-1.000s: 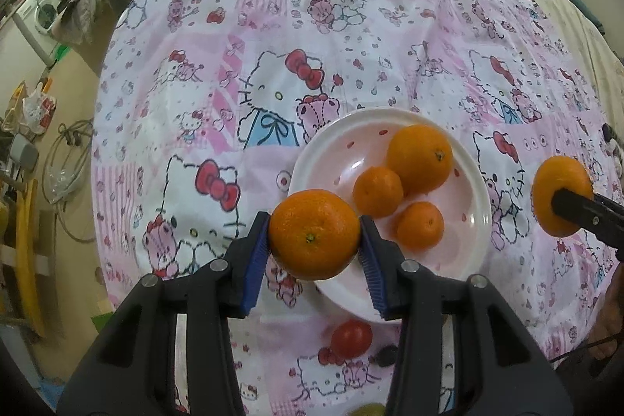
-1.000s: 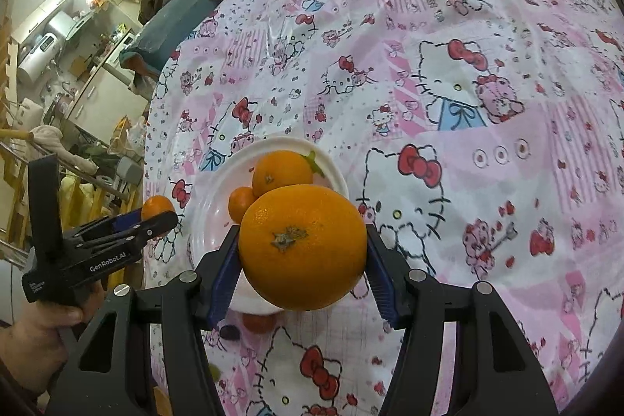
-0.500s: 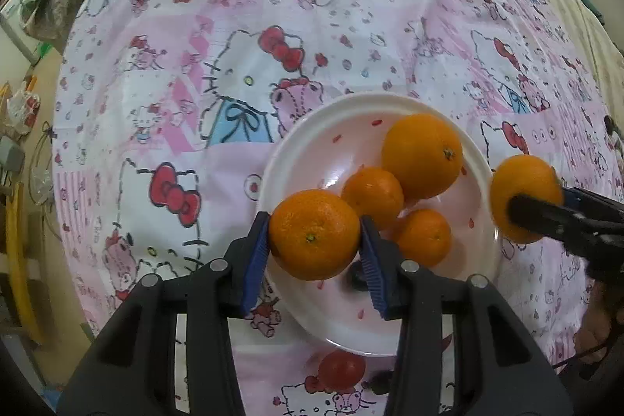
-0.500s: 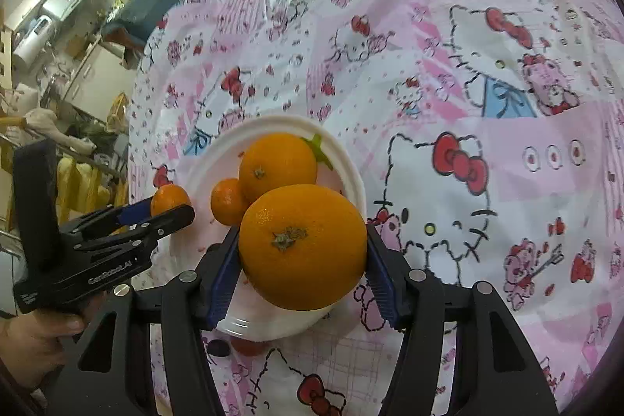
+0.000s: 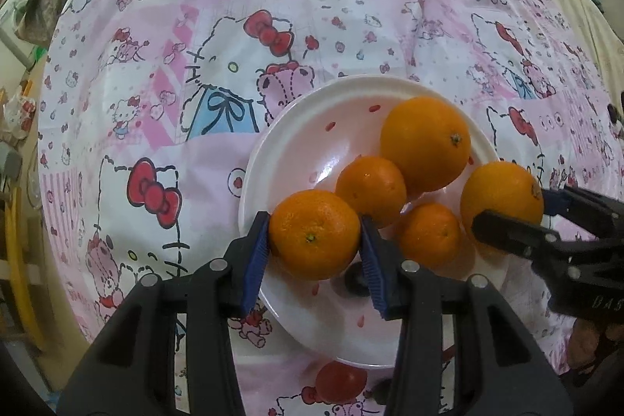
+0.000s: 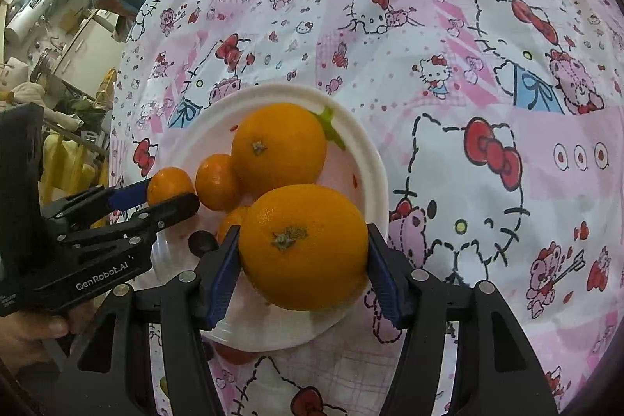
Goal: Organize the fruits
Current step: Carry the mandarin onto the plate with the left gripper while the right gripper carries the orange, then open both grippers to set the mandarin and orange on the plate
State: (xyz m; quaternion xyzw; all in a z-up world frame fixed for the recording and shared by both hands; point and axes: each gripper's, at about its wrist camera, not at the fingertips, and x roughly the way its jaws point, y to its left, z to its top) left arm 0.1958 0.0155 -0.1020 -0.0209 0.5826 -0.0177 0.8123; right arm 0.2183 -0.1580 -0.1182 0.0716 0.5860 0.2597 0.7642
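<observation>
A: How far along is it?
B: Three oranges (image 5: 425, 143) already lie in the white plate (image 5: 296, 127) — one large, two small.
A: And the grippers?
B: The left gripper (image 5: 314, 248) has its jaws clamped on a mandarin (image 5: 314, 234) over the plate's near rim; the right gripper (image 6: 304, 260) grips a big orange (image 6: 304, 246) above its edge.
A: What's left?
B: Likely both releases — plus a red fruit (image 5: 337, 381) just outside the plate.

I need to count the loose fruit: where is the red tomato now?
In the left wrist view the red tomato lies on the tablecloth at the bottom centre, just outside the plate near rim, between the left gripper arms.
</observation>
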